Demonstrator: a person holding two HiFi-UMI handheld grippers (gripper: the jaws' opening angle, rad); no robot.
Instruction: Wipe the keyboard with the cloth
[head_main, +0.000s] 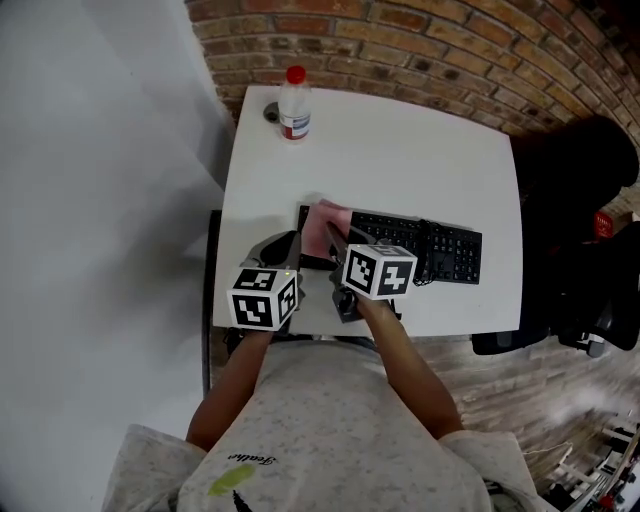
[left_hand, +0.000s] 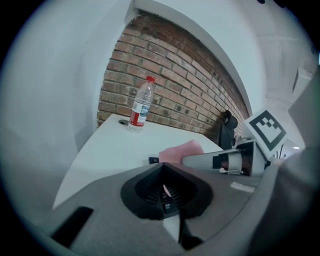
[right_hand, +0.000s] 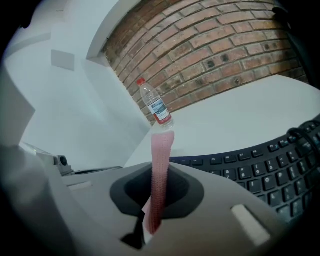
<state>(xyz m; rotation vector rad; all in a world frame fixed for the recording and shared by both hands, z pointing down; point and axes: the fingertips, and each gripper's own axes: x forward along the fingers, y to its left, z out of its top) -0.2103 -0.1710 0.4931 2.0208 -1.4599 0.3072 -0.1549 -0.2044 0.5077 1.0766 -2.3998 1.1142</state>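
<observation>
Right gripper (head_main: 336, 236) is clamped tight on the pink cloth (head_main: 326, 224). In the right gripper view its jaws pinch the fabric edge-on, a thin upright strip (right_hand: 160, 160) rising out past the tips. The cloth sits at the left end of the black keyboard (head_main: 432, 250), draped over that corner, and the rest of the keys run off to the right uncovered.

The keyboard lies along the near side of the white table (head_main: 400, 160), angled slightly and close to the near edge. In the right gripper view, rows of keys (right_hand: 260, 170) sweep away on the right, just beside the jaws.

Left gripper (head_main: 288, 244) is near the table's near-left edge, just left of the cloth. Its jaws are pressed together with nothing held between them. Its own view looks across the tabletop at the cloth (left_hand: 182, 151) and at one grey finger (left_hand: 200, 160) of the right gripper lying against it.

Far left on the table stands a clear plastic bottle (head_main: 294, 105) with a red cap — upright, well apart from the keyboard, with a brick wall (head_main: 400, 40) behind it.
</observation>
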